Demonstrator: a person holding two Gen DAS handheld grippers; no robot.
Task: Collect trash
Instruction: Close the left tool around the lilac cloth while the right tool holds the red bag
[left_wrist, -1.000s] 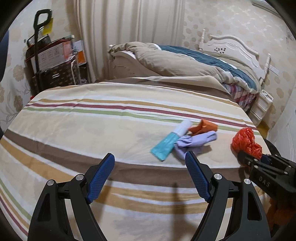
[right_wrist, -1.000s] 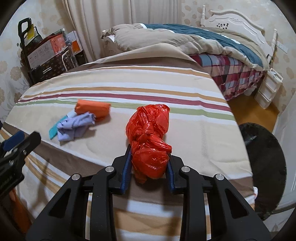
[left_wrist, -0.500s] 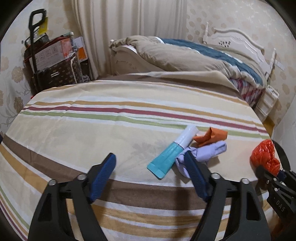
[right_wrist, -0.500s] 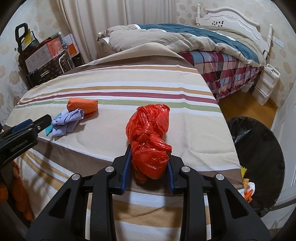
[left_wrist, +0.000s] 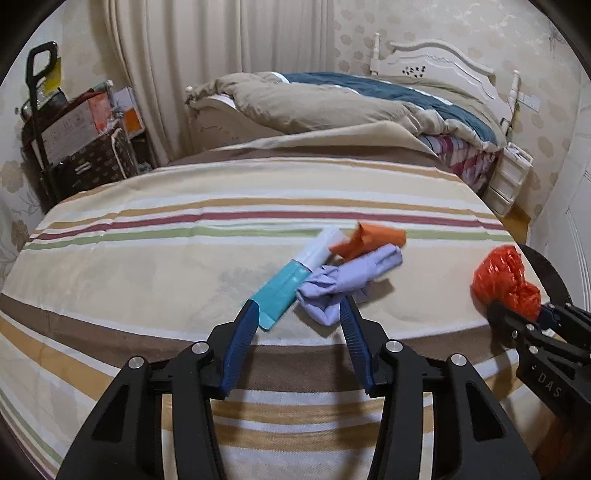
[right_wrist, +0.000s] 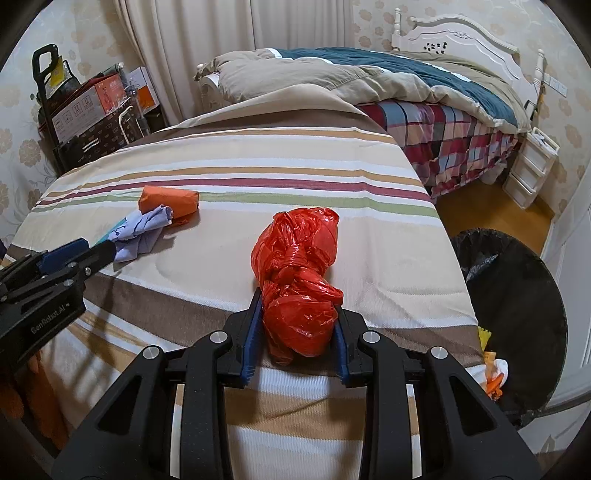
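Note:
My right gripper (right_wrist: 297, 306) is shut on a knotted red plastic bag (right_wrist: 299, 273) just above the striped cloth (right_wrist: 258, 162) near its right edge; the bag also shows in the left wrist view (left_wrist: 504, 278). My left gripper (left_wrist: 299, 314) is open, its fingertips (left_wrist: 249, 317) at the near end of a teal and white tube (left_wrist: 295, 275) and a crumpled lilac wrapper (left_wrist: 343, 280). An orange wrapper (left_wrist: 365, 238) lies just behind them. In the right wrist view the lilac wrapper (right_wrist: 142, 230) and orange wrapper (right_wrist: 170, 201) lie at the left.
A black-lined trash bin (right_wrist: 513, 310) stands on the floor right of the striped surface, with some scraps inside. A bed (left_wrist: 351, 99) with a rumpled quilt is behind. A cart with boxes (left_wrist: 74, 147) stands at the back left. White drawers (right_wrist: 532, 166) are far right.
My left gripper has moved forward to the tube and lilac wrapper and its jaws have narrowed. My right gripper has carried the red bag toward the bin side, still shut on it.

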